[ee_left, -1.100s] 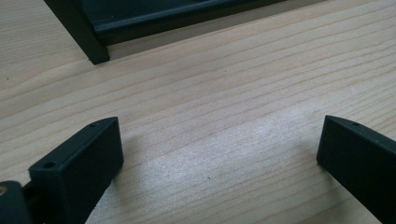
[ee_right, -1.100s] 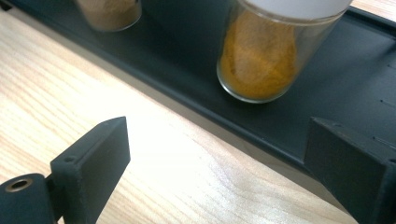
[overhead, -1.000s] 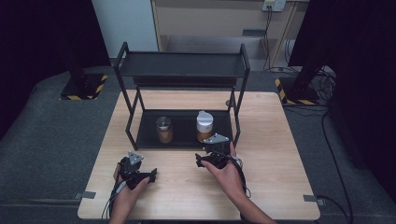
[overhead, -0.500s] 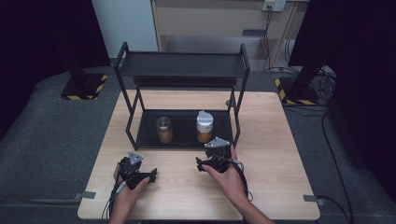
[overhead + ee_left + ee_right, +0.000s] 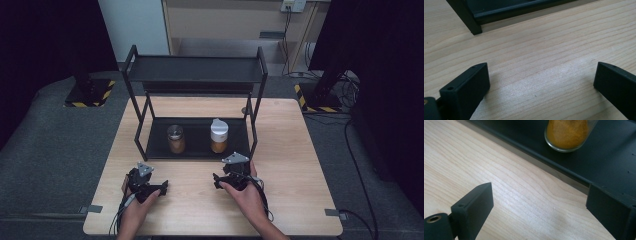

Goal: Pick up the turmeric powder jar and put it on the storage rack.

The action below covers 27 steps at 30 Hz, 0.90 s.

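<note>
On the tabletop (image 5: 300, 150) in front of me stands a black two-level rack (image 5: 195, 70). Its lower tray holds two jars side by side: a white-lidded jar (image 5: 218, 136) of orange-yellow powder on the right, and a dark-lidded jar (image 5: 175, 139) of brownish contents to its left. They stand apart, both upright.

Right hand-held gripper (image 5: 218, 181): resting low over the wood just in front of the rack's near edge, close to the right front leg. Jaws stand wide apart, nothing between them. From the right gripper view I look along the jaws at bare wood grain, then the tray's front lip, then the glass base of the white-lidded jar (image 5: 567, 135) ahead and a little to the jaws' right side. Jar sits inside the tray, beyond the lip; the right hand-held gripper (image 5: 539, 205) is short of it, not touching. The right jaw tip overlaps the tray edge in that view, though I cannot tell whether it is actually touching it or only passing in front.

Left hand-held gripper (image 5: 159, 189): held near the front-left of the tabletop, well clear of the rack. Jaws also spread wide and empty. The left gripper view shows the left hand-held gripper (image 5: 541, 80) over bare wood, with the rack's left front leg (image 5: 465, 16) and lower rail further ahead.

Both of the person's hands grip the gripper bodies from the near edge.
</note>
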### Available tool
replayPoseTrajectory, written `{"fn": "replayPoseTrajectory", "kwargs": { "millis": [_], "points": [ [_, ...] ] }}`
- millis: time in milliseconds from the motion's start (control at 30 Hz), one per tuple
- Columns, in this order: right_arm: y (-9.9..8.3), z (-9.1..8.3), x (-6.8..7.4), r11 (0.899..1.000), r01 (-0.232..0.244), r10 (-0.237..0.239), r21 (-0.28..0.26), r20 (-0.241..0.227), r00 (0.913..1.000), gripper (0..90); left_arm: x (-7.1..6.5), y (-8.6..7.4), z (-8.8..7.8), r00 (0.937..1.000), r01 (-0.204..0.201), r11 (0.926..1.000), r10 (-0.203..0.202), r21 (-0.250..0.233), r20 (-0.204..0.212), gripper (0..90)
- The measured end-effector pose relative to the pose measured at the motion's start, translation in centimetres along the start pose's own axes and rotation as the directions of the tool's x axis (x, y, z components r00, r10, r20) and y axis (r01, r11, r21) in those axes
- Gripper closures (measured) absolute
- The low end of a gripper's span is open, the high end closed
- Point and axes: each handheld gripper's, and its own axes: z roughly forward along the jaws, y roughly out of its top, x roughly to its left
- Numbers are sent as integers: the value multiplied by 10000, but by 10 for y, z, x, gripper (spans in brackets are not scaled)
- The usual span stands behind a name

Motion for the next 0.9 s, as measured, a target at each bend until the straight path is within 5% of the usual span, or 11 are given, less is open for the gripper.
{"fn": "replayPoseTrajectory", "kwargs": {
  "millis": [900],
  "points": [
    [-27, -15, -24, 9992, -405, 403, 69, 342, 9986, 83, 0, 0, 0, 10000, 2, 10000, -2, -2, 0, 0]
  ]
}}
